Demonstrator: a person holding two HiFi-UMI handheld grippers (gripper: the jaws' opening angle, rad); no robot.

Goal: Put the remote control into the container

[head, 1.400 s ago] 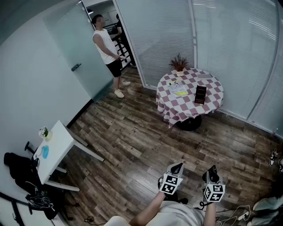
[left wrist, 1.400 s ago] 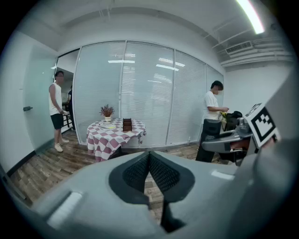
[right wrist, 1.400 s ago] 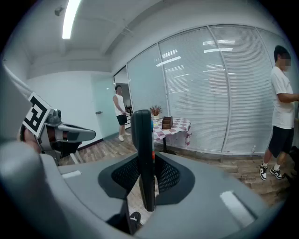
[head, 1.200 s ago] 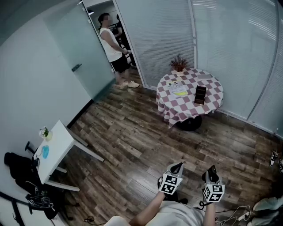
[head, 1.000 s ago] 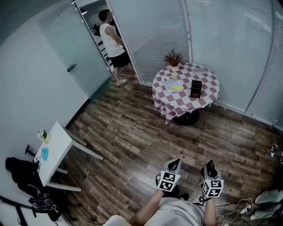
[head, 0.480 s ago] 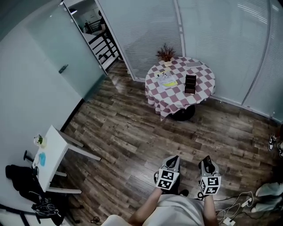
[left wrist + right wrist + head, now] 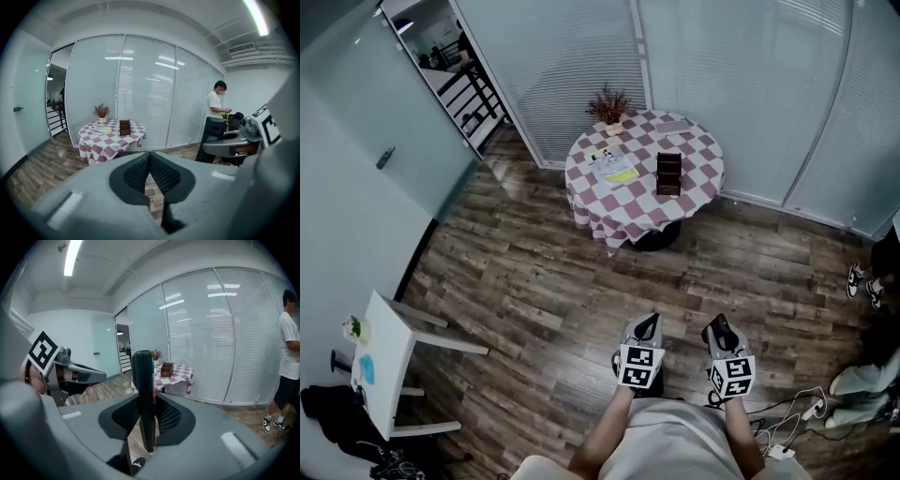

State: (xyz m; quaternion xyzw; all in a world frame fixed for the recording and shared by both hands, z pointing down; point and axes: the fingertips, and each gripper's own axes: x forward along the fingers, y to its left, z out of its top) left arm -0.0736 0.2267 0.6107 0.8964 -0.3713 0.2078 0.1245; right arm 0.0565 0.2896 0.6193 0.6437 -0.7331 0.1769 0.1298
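Observation:
A black remote control [image 7: 142,390] stands upright between the pads of my right gripper [image 7: 143,417], which is shut on it. Beside it, my left gripper [image 7: 150,169] is shut and holds nothing. In the head view both grippers, the left gripper [image 7: 646,326] and the right gripper [image 7: 718,330], are held close to my body over the wooden floor. The container, a dark brown box [image 7: 668,173], stands on a round table with a checked cloth [image 7: 698,161] far ahead. The box [image 7: 166,369] also shows small in the right gripper view.
On the round table are a potted plant [image 7: 608,105] and some papers [image 7: 615,168]. A small white table [image 7: 380,356] stands at the left wall. Someone's legs and shoes [image 7: 868,277] are at the right edge, with cables [image 7: 795,420] on the floor nearby.
The head view has swung and advanced, so the round table sits lower and further left. The person in the white top by the doorway is gone from view. Both grippers keep their places.

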